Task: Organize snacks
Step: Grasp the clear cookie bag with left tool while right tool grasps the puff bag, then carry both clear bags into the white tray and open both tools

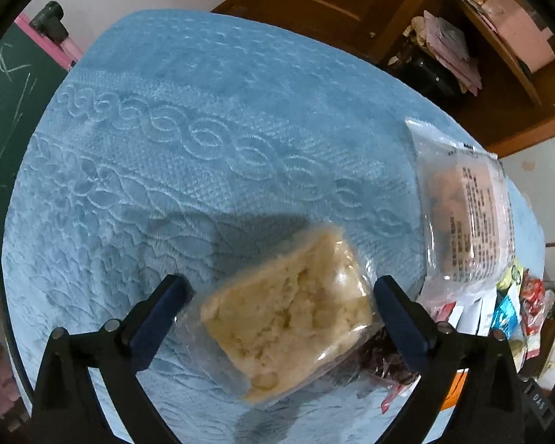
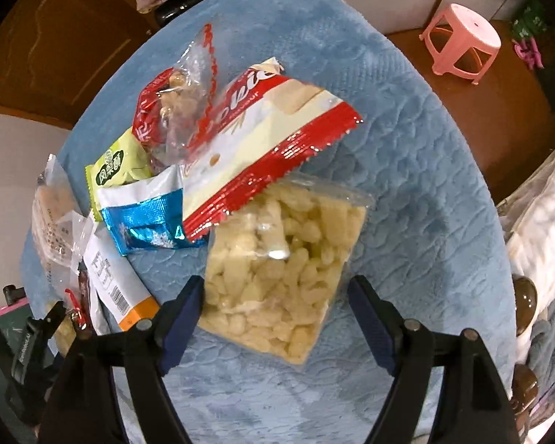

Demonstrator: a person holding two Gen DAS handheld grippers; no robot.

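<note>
My left gripper (image 1: 279,309) straddles a clear-wrapped crumbly cake (image 1: 290,318) on the blue towel-covered table (image 1: 203,148), jaws spread, pads not pressing. My right gripper (image 2: 275,314), jaws also spread, brackets the puffed-snack bag (image 2: 281,270), whose long axis runs away from me toward the snack pile (image 2: 203,148).

A lived-in home room; beyond the claw a blue quilted cover (image 1: 211,118); up right, cluttered wooden shelves (image 1: 499,37); a pink plastic stool (image 2: 462,42); a green chalkboard (image 1: 7,111) leftward.
</note>
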